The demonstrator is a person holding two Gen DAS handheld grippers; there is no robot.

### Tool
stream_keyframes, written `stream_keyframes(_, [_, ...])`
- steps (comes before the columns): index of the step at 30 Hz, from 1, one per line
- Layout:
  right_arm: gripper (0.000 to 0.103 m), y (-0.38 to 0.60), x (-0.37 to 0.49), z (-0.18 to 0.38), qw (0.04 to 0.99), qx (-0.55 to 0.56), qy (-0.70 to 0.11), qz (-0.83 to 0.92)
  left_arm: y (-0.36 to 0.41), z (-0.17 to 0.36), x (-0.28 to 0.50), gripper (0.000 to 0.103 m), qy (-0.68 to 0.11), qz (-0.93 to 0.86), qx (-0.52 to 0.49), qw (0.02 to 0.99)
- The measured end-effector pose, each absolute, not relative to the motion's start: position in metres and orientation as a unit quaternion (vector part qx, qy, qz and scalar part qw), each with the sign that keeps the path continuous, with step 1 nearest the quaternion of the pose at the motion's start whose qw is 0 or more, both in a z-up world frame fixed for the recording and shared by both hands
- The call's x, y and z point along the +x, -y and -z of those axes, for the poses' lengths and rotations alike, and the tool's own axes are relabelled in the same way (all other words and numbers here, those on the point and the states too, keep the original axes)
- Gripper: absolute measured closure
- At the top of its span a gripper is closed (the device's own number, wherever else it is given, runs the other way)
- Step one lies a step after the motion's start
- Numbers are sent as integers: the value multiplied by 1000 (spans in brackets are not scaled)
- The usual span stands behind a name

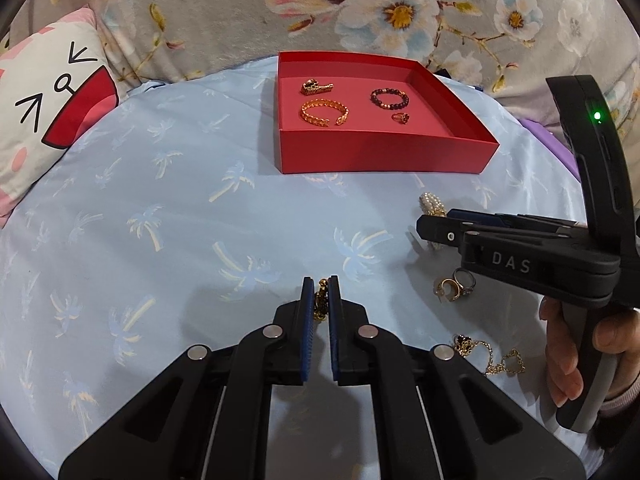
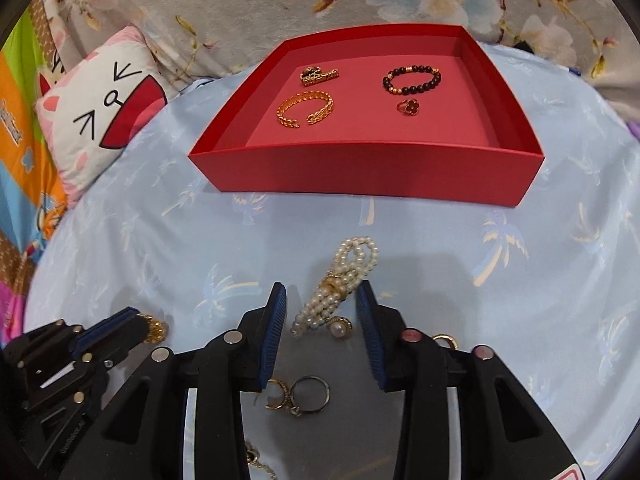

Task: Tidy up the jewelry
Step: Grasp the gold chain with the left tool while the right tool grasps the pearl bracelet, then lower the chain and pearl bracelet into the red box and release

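Observation:
A red tray point(image 1: 384, 158) point(image 2: 360, 172) lies ahead on the blue cloth. It holds a gold cuff point(image 1: 324, 114) point(image 2: 306, 110), a dark bead bracelet point(image 1: 390, 98) point(image 2: 412, 78), a ring point(image 1: 401, 118) point(image 2: 408, 107) and a gold clip point(image 1: 317, 87) point(image 2: 319, 75). My left gripper point(image 1: 321, 286) point(image 2: 138, 326) is shut on a gold chain piece point(image 1: 321, 300) point(image 2: 155, 328). My right gripper point(image 2: 322, 294) point(image 1: 424, 226) is open around a pearl bracelet point(image 2: 340, 284) point(image 1: 431, 204) lying on the cloth.
Loose rings point(image 2: 298, 394) point(image 1: 454, 286) and a gold chain point(image 1: 488, 354) lie on the cloth near the right gripper. A cat-face pillow point(image 1: 48, 120) point(image 2: 100, 108) sits at left. A floral blanket point(image 1: 360, 8) lies behind the tray.

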State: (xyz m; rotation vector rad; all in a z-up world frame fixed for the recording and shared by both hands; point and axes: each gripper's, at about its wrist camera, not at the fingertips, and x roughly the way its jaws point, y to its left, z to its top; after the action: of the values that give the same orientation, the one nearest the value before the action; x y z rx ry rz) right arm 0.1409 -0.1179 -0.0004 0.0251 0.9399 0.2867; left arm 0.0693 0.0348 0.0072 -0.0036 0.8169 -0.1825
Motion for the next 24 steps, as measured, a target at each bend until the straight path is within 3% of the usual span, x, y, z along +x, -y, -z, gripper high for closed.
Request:
stream_keyframes(2, [85,118,138,2,886,-5,-445,-128,-34,-6,69,97,-398,88,-2,913])
stream_keyframes(8, [90,126,132,-1,889,2,-439,-132,-33,-3,70,97,-402,89,2,911])
stream_keyframes(15, [90,142,114,-32,899,13,-413,-147,-36,-24,70,97,-386,97,-5,917])
stream_keyframes(24, [90,177,135,-96,921,27,-366,-129,-11,-104,109,97,-309,102,32,945])
